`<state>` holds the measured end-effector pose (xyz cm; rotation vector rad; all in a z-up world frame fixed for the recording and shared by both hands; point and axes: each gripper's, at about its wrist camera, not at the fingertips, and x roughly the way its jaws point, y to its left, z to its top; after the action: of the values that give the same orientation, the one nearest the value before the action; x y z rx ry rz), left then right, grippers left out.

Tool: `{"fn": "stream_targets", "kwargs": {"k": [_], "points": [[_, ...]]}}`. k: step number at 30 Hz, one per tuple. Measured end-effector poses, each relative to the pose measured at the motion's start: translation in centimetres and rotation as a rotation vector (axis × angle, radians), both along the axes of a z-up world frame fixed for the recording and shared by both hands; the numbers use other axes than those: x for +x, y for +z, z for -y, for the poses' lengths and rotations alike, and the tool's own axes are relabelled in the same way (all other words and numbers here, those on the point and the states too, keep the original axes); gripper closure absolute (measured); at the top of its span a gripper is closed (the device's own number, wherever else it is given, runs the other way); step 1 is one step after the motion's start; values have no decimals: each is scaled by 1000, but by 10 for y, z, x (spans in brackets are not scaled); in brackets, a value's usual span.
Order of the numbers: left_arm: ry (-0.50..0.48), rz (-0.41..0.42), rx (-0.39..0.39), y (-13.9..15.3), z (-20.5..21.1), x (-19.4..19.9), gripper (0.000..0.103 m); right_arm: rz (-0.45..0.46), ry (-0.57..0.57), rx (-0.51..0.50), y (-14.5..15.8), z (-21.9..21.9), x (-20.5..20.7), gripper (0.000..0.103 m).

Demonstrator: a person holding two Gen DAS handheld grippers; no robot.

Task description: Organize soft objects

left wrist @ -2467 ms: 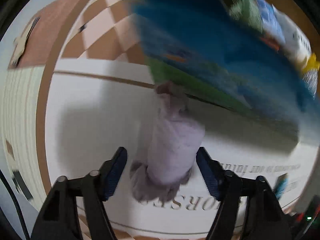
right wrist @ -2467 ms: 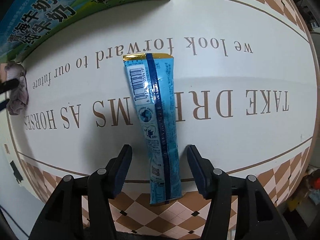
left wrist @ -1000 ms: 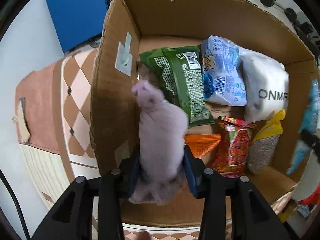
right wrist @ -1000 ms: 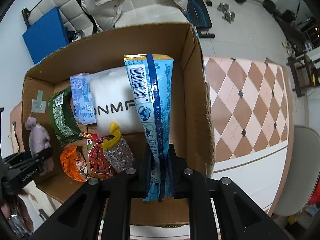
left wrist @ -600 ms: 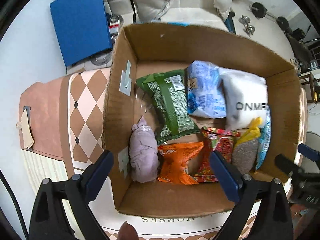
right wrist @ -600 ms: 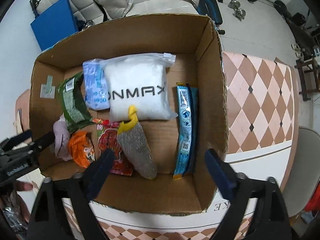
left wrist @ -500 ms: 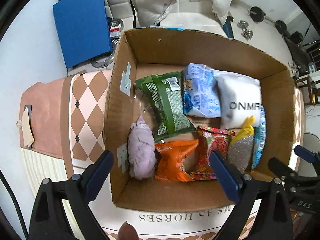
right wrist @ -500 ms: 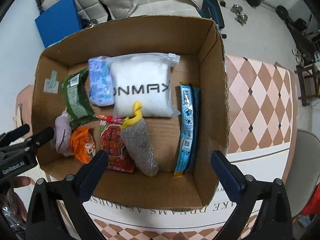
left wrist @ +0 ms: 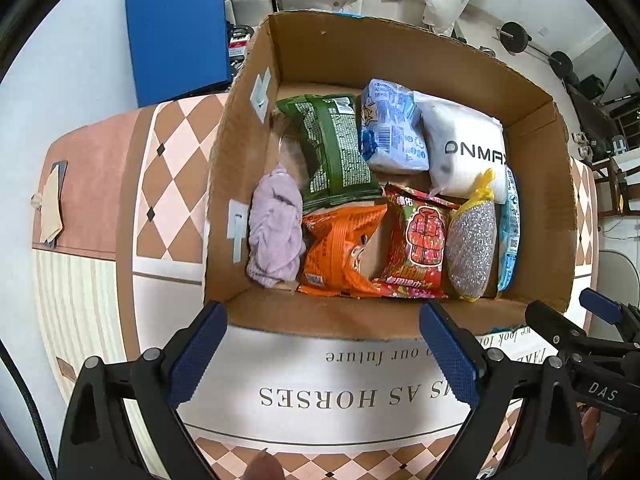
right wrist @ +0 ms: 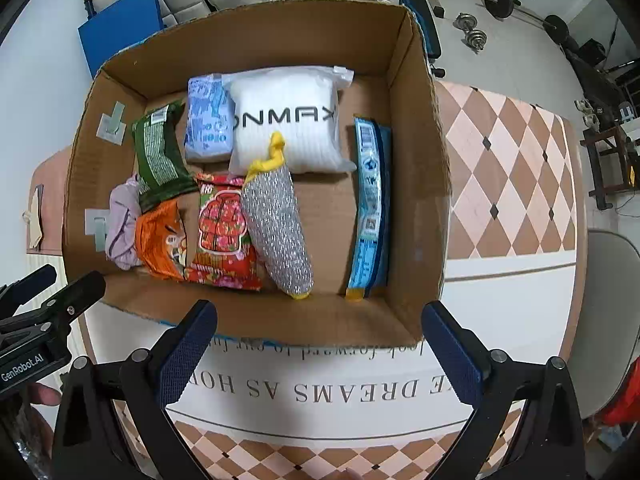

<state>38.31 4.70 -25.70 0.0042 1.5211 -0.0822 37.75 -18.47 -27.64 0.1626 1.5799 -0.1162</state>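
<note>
Hovering over the cardboard box (right wrist: 420, 184) on the bench (right wrist: 516, 304), both grippers point down with fingers spread and empty. The left gripper (left wrist: 324, 352) looks onto the lilac cloth bundle (left wrist: 276, 236), lying against the box's left wall, long axis running near-to-far. The right gripper (right wrist: 318, 348) faces the blue snack packet (right wrist: 370, 204), lying likewise along the right wall, possibly tilted against it.
</note>
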Motion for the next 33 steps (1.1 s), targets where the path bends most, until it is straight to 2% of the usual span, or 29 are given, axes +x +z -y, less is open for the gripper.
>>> {"fn": "stream_targets", "kwargs": {"k": [3,7,12,22,27,33], "points": [[5,29,5,10,-1,-4,5,9,-3,-7,5,-1,-5,0],[15,131,31,41,-2,-18,5,58,0,-27,25,-3,-12,0],[39,250,34,84,-5,-50,5,192,5,-79,73,-10,-38,0],[13,467,35,177,-6,-134,5,386,6,-78,168,-21,-126,0],[26,550,29,216,-11,-166,5,468,12,-86,215,-27,-169,0],[-3,608,44,248,-12,-196,5,557,22,-120,263,-36,-210,0]]}}
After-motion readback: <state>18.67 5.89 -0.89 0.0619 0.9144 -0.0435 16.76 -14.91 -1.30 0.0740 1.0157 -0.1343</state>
